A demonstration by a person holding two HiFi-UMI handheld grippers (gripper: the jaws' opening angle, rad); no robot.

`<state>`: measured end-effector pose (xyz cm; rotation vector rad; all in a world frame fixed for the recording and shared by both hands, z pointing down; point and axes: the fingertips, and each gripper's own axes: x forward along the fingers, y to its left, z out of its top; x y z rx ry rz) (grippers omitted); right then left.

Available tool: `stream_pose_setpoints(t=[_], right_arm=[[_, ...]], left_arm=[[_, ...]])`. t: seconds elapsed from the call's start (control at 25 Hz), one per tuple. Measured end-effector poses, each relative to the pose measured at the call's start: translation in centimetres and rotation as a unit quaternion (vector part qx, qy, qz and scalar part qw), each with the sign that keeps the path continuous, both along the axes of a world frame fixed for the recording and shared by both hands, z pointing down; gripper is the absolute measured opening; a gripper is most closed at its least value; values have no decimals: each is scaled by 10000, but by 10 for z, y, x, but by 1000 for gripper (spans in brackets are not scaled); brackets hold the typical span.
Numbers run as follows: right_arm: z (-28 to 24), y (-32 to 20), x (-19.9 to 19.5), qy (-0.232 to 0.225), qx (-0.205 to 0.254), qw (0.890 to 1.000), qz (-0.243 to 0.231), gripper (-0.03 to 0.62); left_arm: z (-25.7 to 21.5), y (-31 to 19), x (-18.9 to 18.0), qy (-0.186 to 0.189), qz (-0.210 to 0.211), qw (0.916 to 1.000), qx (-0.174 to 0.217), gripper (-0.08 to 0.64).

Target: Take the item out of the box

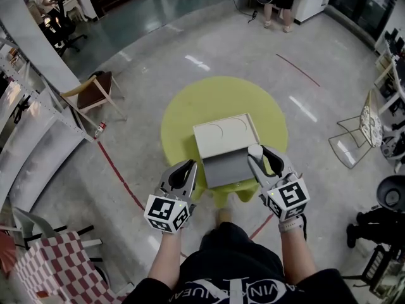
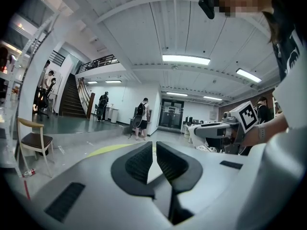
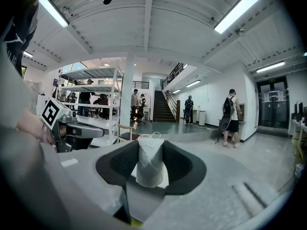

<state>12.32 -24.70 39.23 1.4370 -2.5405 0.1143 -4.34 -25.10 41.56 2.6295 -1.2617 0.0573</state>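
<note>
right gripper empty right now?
No. The right gripper view shows the right gripper closed on a white pouch, which stands upright between its jaws.

Yellow-green table (image 1: 190, 100), cream box (image 1: 215, 141), white pouch (image 3: 148, 162), red-and-white checked cloth (image 1: 54, 265)

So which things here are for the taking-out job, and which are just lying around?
For the job:
flat beige cardboard box
small white pouch, gripped in the right gripper fingers
round yellow-green table under the box

Just lying about:
wooden chair with a brown seat
red-and-white checked cloth
</note>
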Motion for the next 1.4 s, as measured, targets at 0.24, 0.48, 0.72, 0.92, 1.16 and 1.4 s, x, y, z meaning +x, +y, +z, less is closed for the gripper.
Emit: stream_pose_setpoints(t=[0.24, 0.48, 0.72, 0.92, 1.16, 1.4], right_arm=[[-11, 2, 3, -7, 138, 9999, 40, 160], [-20, 2, -1, -51, 250, 9997, 47, 160], [-27, 4, 0, -107, 353, 9993, 56, 160], [-33, 6, 1, -147, 436, 9989, 86, 160], [-40, 7, 6, -164, 552, 9983, 42, 160], [-42, 9, 8, -183, 550, 9982, 118, 160]], left_arm=[[-8, -1, 0, 51, -30, 9999, 91, 31], [-16, -3, -5, 87, -32, 9998, 167, 30], [-22, -2, -5, 122, -54, 9996, 231, 31], [-28, -4, -11, 154, -110, 9994, 300, 30], [-34, -7, -10, 185, -160, 9991, 347, 31], [-35, -5, -3, 233, -105, 9990, 354, 31]])
